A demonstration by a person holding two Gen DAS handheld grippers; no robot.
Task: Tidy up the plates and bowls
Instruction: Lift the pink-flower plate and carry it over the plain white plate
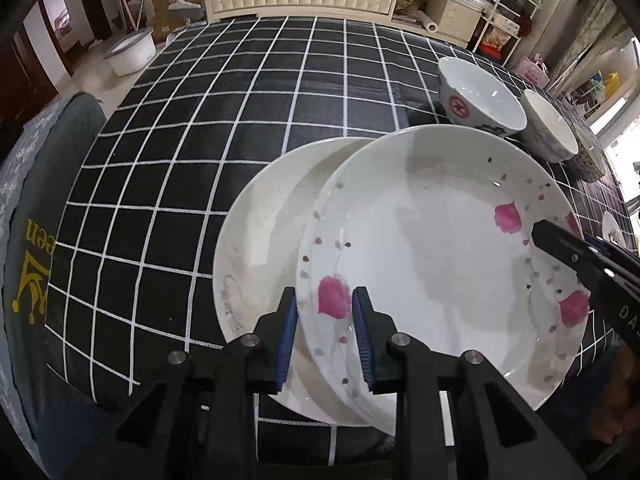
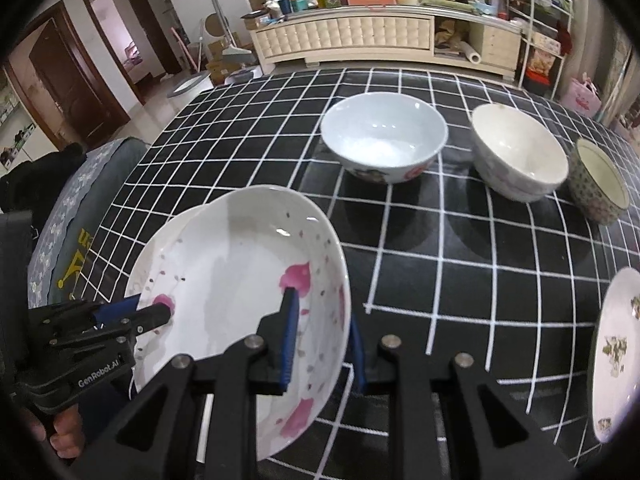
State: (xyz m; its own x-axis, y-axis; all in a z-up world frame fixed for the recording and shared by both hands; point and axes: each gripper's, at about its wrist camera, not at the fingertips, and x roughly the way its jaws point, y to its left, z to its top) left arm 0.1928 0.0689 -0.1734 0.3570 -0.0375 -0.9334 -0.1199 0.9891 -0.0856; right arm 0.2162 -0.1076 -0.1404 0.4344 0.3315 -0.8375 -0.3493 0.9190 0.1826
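A white plate with pink petals (image 1: 432, 248) lies tilted over a plain white plate (image 1: 260, 240) on the checked tablecloth. My left gripper (image 1: 325, 320) is shut on the pink plate's near rim. My right gripper (image 2: 322, 320) is shut on the same plate's (image 2: 240, 280) opposite rim; it shows at the right of the left wrist view (image 1: 576, 256). The left gripper shows at the left of the right wrist view (image 2: 152, 312). Three bowls stand behind: a white one with a red mark (image 2: 384, 140), a cream one (image 2: 520, 152) and a patterned cup-like one (image 2: 600, 180).
A third plate with a leaf pattern (image 2: 616, 352) lies at the right table edge. A grey cushioned chair (image 1: 36, 208) stands left of the table. A cabinet (image 2: 360, 36) and shelves stand beyond the table's far edge.
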